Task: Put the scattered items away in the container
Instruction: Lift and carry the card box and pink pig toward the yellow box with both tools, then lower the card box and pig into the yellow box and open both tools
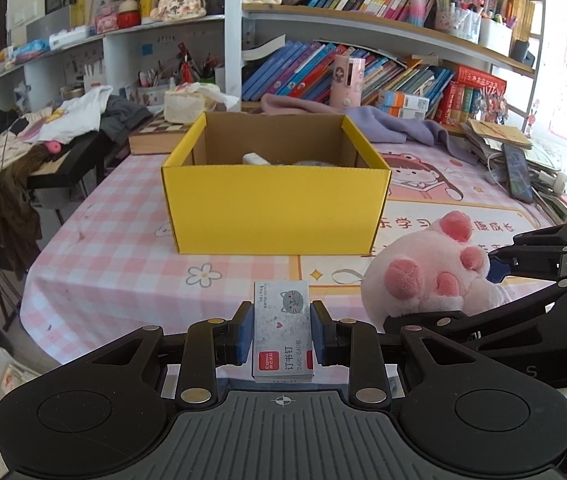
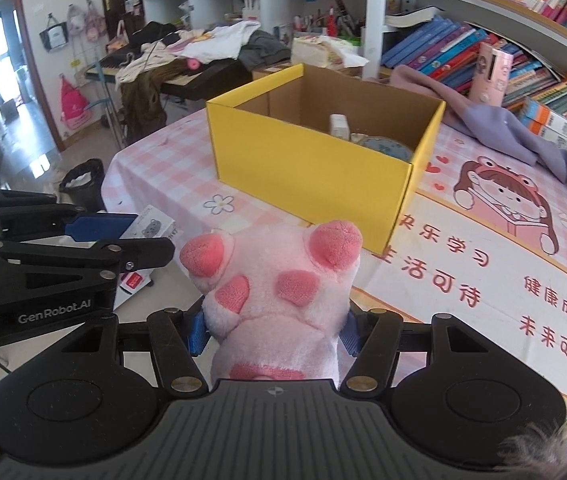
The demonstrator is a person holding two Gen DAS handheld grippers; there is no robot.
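Gripping was solid on both sides. Your left gripper [image 1: 282, 338] had its blue pads clamped on a small staples box [image 1: 282, 338], grey with a cat face and a red label, held up over the near edge of the table [image 1: 123, 256]. Right next to it, your right gripper [image 2: 273, 332] had its fingers squeezed into the sides of a pink plush paw [image 2: 273, 300], toe pads pointing up and away from you. Both hung just short of the yellow cardboard box [image 1: 275, 208], which sat open in the middle of the pink checked tablecloth. Inside it you already had a small white item [image 2: 339, 126] and a round bluish thing [image 2: 383, 148]. Behind the box a purple cloth [image 1: 395, 124] lay bunched up, and past that were bookshelves [image 1: 363, 20] packed with books.
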